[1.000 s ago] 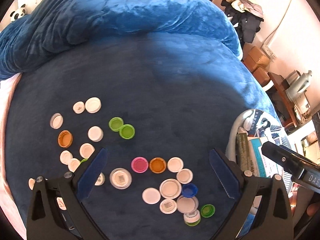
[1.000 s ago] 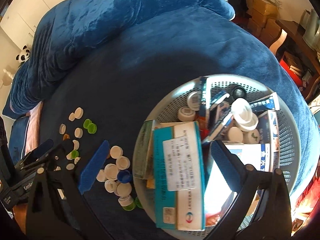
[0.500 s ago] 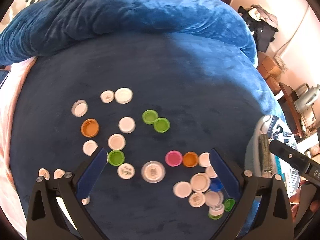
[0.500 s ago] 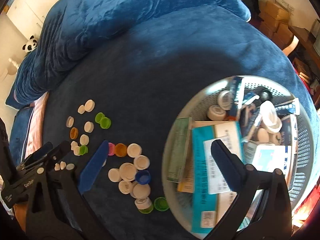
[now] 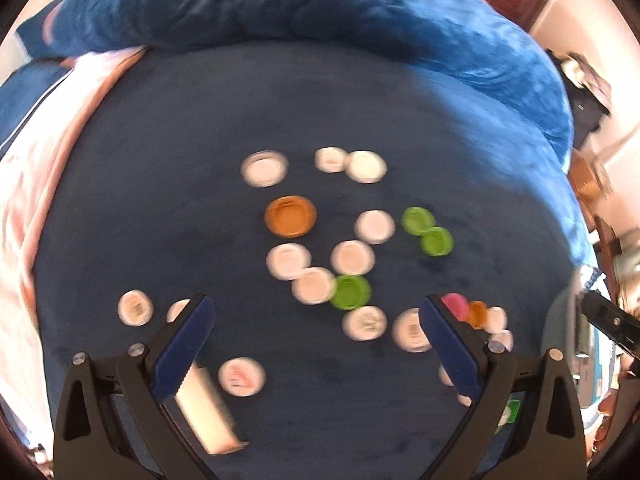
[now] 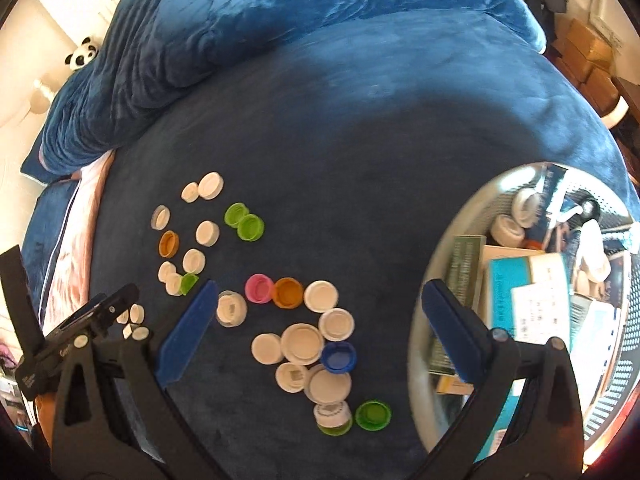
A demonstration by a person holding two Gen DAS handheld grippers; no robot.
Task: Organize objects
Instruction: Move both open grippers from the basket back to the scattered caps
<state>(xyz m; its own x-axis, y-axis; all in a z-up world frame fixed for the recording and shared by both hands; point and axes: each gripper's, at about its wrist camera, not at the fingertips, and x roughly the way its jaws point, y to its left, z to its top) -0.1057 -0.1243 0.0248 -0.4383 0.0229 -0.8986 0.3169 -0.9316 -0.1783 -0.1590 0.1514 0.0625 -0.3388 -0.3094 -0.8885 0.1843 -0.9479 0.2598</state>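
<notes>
Lying scattered, round bottle caps [image 6: 302,343], mostly white; both hand-held grippers [image 5: 316,334] [image 6: 316,320] spread apart, empty.

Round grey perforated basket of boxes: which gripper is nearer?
Right. The right gripper hangs open with one finger over the round grey perforated basket's rim. The left gripper, open, is over scattered caps, basket at far right.

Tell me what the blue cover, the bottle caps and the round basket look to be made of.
Blue cover: plush, velvety fabric, shown by its shifting sheen.
Bottle caps: likely smooth moulded plastic, with raised rims and solid colours.
Round basket: probably pale plastic, its wall perforated with small holes.
</notes>
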